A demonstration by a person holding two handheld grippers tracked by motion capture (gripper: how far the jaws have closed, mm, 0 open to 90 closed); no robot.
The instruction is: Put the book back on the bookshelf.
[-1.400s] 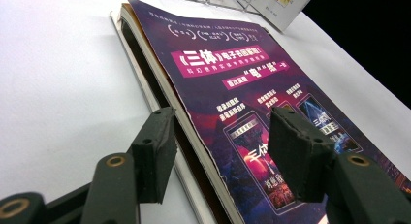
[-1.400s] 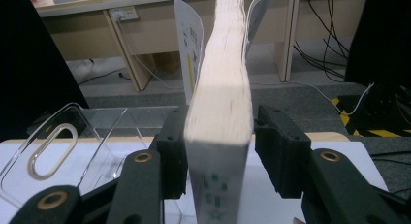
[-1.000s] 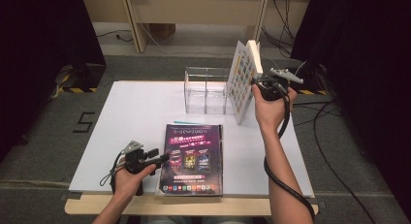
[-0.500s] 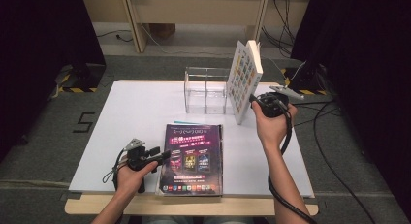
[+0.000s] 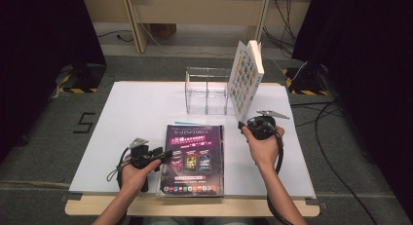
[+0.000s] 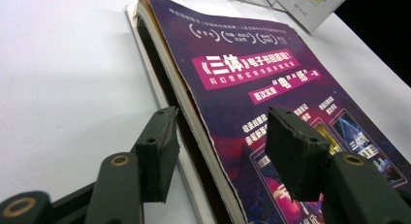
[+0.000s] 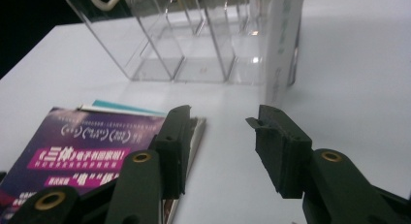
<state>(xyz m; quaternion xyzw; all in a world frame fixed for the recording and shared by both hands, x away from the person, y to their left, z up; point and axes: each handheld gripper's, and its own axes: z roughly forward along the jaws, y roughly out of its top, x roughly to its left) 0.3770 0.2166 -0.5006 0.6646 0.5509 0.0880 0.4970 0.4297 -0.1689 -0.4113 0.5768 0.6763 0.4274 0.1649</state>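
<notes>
On the worktop (image 5: 136, 113) the white book (image 5: 246, 79) now stands propped against the clear rack (image 5: 207, 91). The right hand-held gripper (image 5: 242, 125) has let go and dropped low, jaws open and empty. The left hand-held gripper (image 6: 220, 151), jaws just narrowing, straddles the purple magazine's (image 5: 192, 154) edge without pinching it; likely the next pick.

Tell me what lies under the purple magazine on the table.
Under the purple magazine lies at least one more book, its pale page edges showing along the side and a teal strip at the far end. Its cover and title are hidden.
</notes>
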